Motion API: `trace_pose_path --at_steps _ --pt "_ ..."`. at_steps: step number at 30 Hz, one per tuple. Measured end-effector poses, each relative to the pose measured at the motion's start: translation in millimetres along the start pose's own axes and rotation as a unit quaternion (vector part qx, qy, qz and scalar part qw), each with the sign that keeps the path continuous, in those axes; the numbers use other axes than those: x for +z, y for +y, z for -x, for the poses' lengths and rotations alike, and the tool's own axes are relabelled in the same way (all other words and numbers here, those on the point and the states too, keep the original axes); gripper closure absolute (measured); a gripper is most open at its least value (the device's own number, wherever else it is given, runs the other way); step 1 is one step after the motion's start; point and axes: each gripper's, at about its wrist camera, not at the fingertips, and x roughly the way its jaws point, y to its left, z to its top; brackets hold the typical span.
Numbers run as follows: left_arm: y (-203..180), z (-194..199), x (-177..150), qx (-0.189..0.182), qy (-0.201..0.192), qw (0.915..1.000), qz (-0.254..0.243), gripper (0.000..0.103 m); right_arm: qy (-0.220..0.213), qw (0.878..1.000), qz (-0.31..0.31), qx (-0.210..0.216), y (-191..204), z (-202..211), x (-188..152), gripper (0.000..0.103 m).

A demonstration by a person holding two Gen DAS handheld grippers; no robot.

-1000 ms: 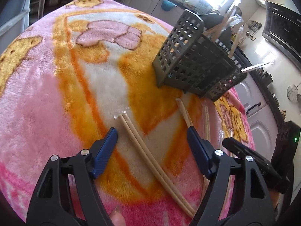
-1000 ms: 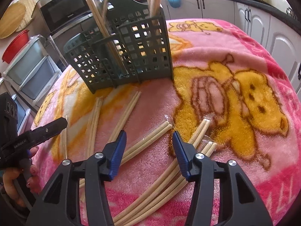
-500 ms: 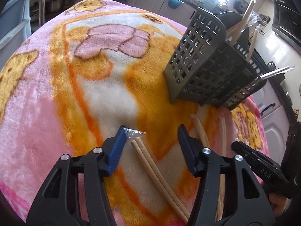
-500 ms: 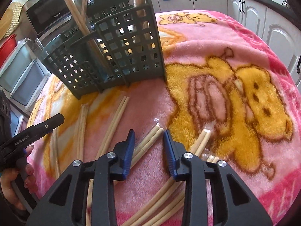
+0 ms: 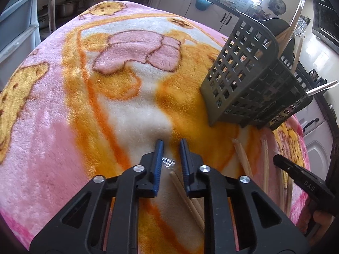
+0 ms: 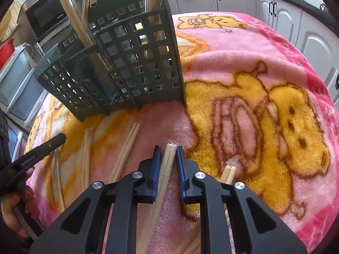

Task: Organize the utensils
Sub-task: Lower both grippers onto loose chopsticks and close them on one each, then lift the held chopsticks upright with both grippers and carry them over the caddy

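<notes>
A dark grey slotted utensil basket [image 5: 250, 84] [image 6: 127, 67] stands on the pink and orange blanket with several chopsticks upright in it. My left gripper [image 5: 171, 142] has its jaws narrowed around the clear-wrapped end of a chopstick pair [image 5: 186, 196] lying on the blanket. My right gripper [image 6: 167, 149] has its jaws closed in on both sides of another wrapped chopstick pair [image 6: 167, 160]. More chopstick pairs lie loose on the blanket [image 6: 125, 152] [image 5: 243, 160].
The blanket [image 5: 84, 105] covers a round table. A further wrapped pair [image 6: 228, 171] lies right of my right gripper. Kitchen cabinets [image 6: 307, 31], a microwave [image 6: 48, 21] and storage bins [image 5: 17, 31] surround the table.
Both grippers moved forward and down over their chopstick pairs, and both pairs of jaws narrowed from wide open to close around them.
</notes>
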Motion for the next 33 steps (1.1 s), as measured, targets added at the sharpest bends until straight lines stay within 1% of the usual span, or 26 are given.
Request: trace_pose_path --at_steps 4,6,8,10,13,16,18,24,26,30,33 --pt "5.3 -0.6 2.2 -0.006 0.006 1.0 0.005 0.099 -0.002 1.0 -0.008 0.023 0.5 4.6 7.3 0.092" --pt "6.7 0.3 2.5 -0.012 0.008 0.9999 0.008 0.102 -0.01 0.999 -0.005 0.036 3.6 11.1 10.9 0.092" --pt "9.8 3.1 3.2 -0.024 0.006 0.9996 0.014 0.103 -0.023 0.998 0.001 0.054 6.4 20.5 13.2 0.092" --pt "12.8 9.3 4.3 -0.043 -0.002 0.9989 0.021 0.103 -0.035 0.998 0.009 0.06 10.8 30.5 15.0 0.092" --pt "12.3 22.1 6.2 -0.063 -0.018 0.9976 0.024 0.103 -0.058 0.995 0.023 0.08 18.1 49.0 17.8 0.092" --pt "7.5 35.7 8.4 -0.077 -0.032 0.9963 0.021 0.103 -0.075 0.992 0.036 0.094 24.9 63.0 20.0 0.092" --pt "3.3 48.5 11.4 -0.093 -0.046 0.9945 0.017 0.103 -0.088 0.99 0.047 0.097 30.3 73.2 21.0 0.092" --pt "-13.1 87.4 18.4 -0.142 -0.087 0.986 0.001 0.103 -0.126 0.984 0.071 0.104 43.5 101.9 23.4 0.092" --pt "-20.8 102.0 21.0 -0.162 -0.1 0.9816 -0.005 0.103 -0.139 0.982 0.074 0.107 45.3 111.1 23.4 0.092" --pt "-33.9 121.8 25.3 -0.198 -0.115 0.9733 -0.01 0.103 -0.165 0.977 0.08 0.112 47.7 130.5 24.4 0.092" --pt "-44.6 136.1 27.7 -0.212 -0.128 0.9686 -0.023 0.103 -0.182 0.973 0.083 0.114 48.1 143.0 25.0 0.092"
